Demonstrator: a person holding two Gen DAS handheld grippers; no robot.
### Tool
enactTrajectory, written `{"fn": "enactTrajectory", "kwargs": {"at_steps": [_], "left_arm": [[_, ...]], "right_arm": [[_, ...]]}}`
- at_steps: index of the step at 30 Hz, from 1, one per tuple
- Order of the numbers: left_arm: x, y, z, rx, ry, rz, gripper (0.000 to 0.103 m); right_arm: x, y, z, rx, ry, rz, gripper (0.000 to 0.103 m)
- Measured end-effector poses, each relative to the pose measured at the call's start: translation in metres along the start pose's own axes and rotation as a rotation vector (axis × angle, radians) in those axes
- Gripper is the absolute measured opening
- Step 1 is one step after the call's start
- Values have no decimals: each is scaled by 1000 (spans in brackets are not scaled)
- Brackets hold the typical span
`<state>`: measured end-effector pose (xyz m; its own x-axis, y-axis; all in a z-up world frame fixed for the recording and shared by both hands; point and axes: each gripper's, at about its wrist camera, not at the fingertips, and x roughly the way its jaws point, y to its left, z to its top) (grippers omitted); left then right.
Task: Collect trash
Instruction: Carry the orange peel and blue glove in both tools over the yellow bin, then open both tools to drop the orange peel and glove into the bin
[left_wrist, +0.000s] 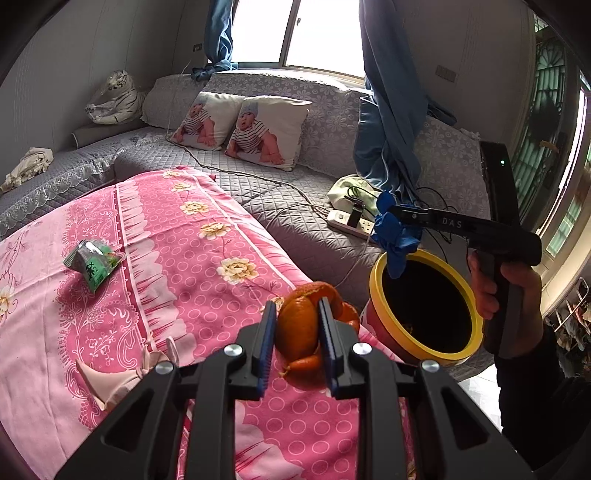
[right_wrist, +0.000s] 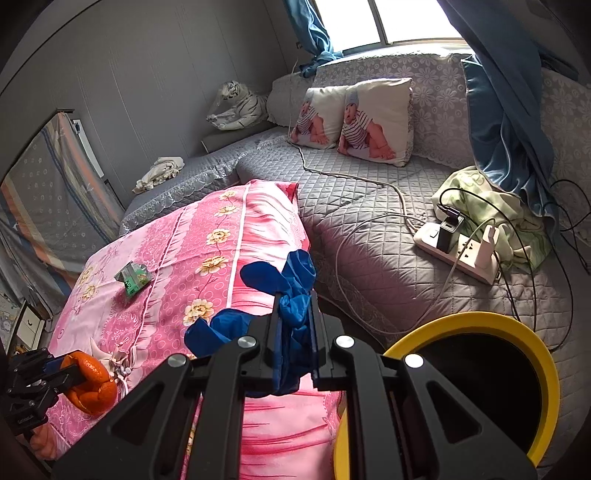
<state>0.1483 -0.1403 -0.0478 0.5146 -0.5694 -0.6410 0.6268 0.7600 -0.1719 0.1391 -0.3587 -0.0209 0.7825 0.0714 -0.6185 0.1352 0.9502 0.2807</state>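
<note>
Orange peel (left_wrist: 300, 325) clamped between left jaws, blue glove (right_wrist: 291, 295) pinched between right jaws, beside yellow-rimmed bin (right_wrist: 517, 325).

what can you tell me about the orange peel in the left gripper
The orange peel is a curled, bright orange rind, glossy outside, with torn, ragged edges and loose strips hanging at the bottom. It looks like an emptied skin that keeps a roughly round shape. The left hand-held gripper is shut on it, its blue pads pressing both sides. It hangs above the pink floral cloth, apparently not resting on it, just left of the yellow-rimmed bin. The right wrist view shows the same peel clamped at the lower left.
</note>
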Motion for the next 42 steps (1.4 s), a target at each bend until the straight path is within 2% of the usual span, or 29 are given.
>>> {"fn": "enactTrajectory", "kwargs": {"at_steps": [11,25,42], "left_arm": [[35,-44,18,57,40,-66,21],[79,-104,35,138,79,-112,21],[116,-161,39,217,115,-197,21]], "right_arm": [[-12,-45,2,54,-28,-68,10],[-25,-108,-5,141,-54,-178,10],[-50,-160,-17,197,-83,-304,10]]}}
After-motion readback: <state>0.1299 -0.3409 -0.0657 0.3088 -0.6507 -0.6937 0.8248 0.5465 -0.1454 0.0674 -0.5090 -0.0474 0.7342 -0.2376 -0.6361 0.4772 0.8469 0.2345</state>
